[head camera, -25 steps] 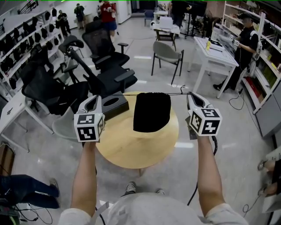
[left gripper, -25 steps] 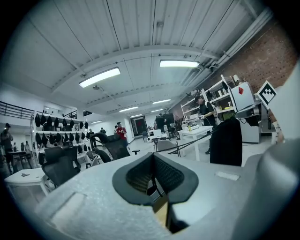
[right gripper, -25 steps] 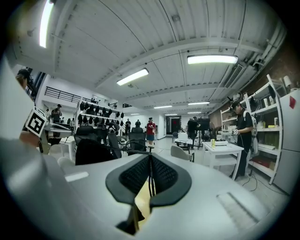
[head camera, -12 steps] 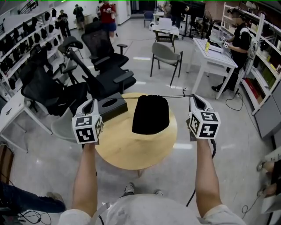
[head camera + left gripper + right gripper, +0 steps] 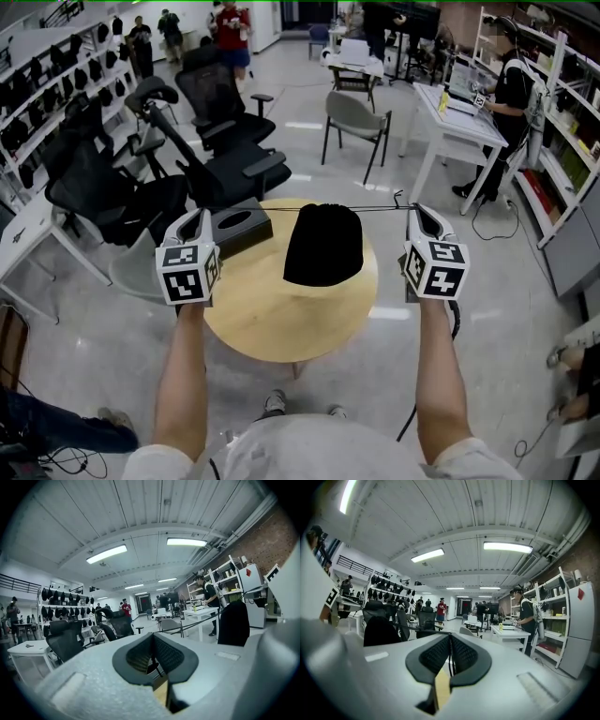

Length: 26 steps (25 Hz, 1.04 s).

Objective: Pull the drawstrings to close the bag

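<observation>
A black drawstring bag (image 5: pixel 323 246) hangs in the air over the round wooden table (image 5: pixel 281 314), its top gathered. A thin black drawstring (image 5: pixel 375 207) runs taut from the bag's top to both sides. My left gripper (image 5: pixel 202 218) is shut on the left end of the string, and my right gripper (image 5: pixel 418 212) is shut on the right end. In the left gripper view the jaws (image 5: pixel 152 641) pinch the string (image 5: pixel 197 620), which leads right to the bag (image 5: pixel 233 623). In the right gripper view the gripper (image 5: pixel 450 644) holds the string (image 5: pixel 419 627), with the bag (image 5: pixel 380 631) at the left.
A black tissue box (image 5: pixel 239 228) sits on the table's far left edge. Black office chairs (image 5: pixel 225 141) crowd the floor beyond it. A grey chair (image 5: pixel 356 117) and a white desk (image 5: pixel 459 122) stand further back, with a person (image 5: pixel 511 103) at the shelves on the right.
Both grippers have drifted only slightly. The bag's top looks a little rounder and more gathered. The person at the right shelves has shifted.
</observation>
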### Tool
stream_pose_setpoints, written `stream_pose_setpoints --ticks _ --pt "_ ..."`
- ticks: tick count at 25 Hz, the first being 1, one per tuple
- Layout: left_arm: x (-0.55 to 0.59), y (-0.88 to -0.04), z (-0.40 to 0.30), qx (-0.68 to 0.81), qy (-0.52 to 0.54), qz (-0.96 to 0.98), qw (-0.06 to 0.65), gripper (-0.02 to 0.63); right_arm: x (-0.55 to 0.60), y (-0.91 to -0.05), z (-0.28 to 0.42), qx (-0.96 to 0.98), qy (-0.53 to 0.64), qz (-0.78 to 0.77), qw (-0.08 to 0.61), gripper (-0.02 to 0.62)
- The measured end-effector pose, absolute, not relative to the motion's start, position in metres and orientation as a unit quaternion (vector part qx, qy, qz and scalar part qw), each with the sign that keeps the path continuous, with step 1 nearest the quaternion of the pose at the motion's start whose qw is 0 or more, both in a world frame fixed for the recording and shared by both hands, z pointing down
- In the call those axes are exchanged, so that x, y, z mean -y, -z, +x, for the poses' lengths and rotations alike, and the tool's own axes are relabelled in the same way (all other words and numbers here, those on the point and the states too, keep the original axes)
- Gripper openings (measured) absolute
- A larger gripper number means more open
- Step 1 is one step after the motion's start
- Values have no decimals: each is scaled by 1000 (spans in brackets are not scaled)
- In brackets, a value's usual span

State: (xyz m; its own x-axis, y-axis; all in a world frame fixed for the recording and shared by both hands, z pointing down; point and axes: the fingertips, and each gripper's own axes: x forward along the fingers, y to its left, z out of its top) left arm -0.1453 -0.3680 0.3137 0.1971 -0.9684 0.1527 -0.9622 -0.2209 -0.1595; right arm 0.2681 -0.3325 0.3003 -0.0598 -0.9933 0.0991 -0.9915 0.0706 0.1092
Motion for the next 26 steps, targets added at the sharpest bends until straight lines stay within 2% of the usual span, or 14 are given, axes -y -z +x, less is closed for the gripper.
stream_pose_setpoints --ticks 26 --pt "372 -310 -146 -624 116 -772 18 8 335 -288 266 730 25 679 73 5"
